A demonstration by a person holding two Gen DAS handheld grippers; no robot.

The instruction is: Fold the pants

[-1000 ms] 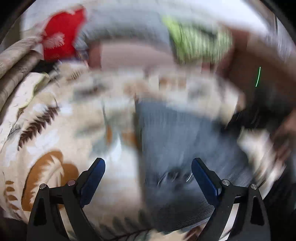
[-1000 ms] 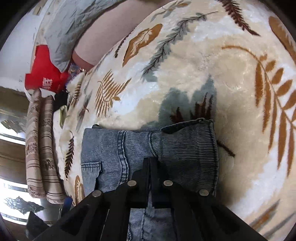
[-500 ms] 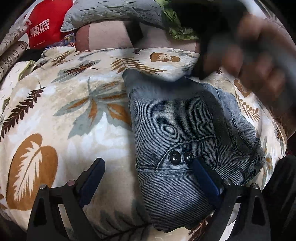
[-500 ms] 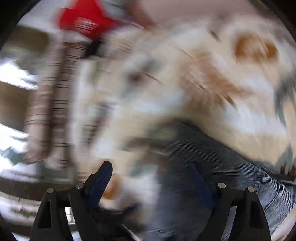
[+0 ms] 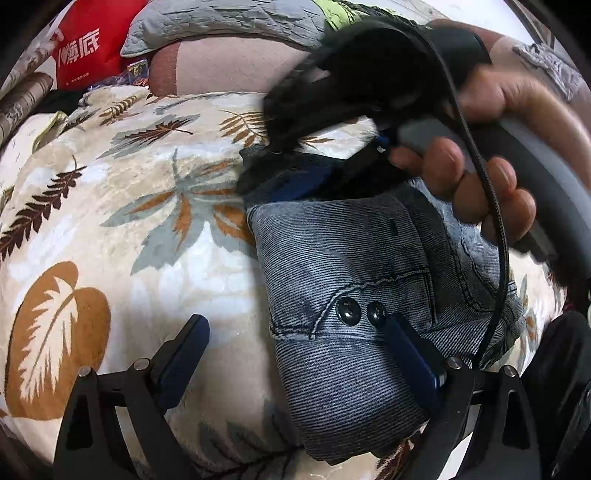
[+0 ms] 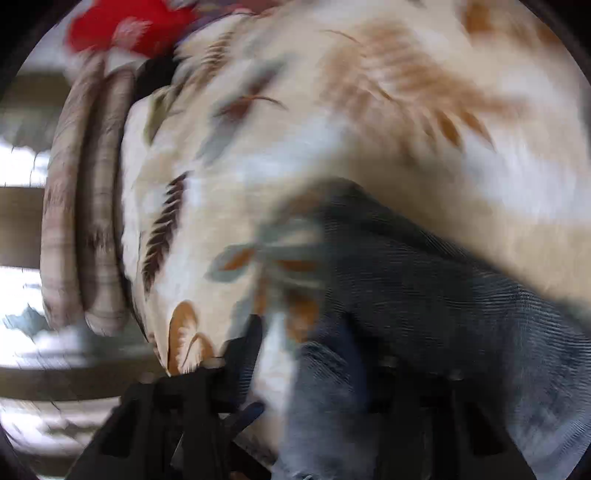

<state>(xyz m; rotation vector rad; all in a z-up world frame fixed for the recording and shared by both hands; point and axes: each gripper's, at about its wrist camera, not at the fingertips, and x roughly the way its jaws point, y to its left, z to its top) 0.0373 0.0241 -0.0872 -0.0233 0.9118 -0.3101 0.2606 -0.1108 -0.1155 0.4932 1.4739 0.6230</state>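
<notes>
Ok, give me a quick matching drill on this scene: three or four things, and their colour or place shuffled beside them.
Things:
1. pants
2. bag
3. blanket
4. pillow

Descriptions:
A. red with white print, far left corner
B. cream with leaf pattern, under everything
C. blue-grey denim, folded, two dark snaps showing
D. grey quilted, at the far edge

Pairs: 1-C, 2-A, 3-B, 4-D

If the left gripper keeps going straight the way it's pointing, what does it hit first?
Most likely the folded jeans. The left gripper points down at their left edge, one open finger over the denim, the other over the leaf-print blanket. Depth is unclear, so the blanket beside them could come first.
</notes>
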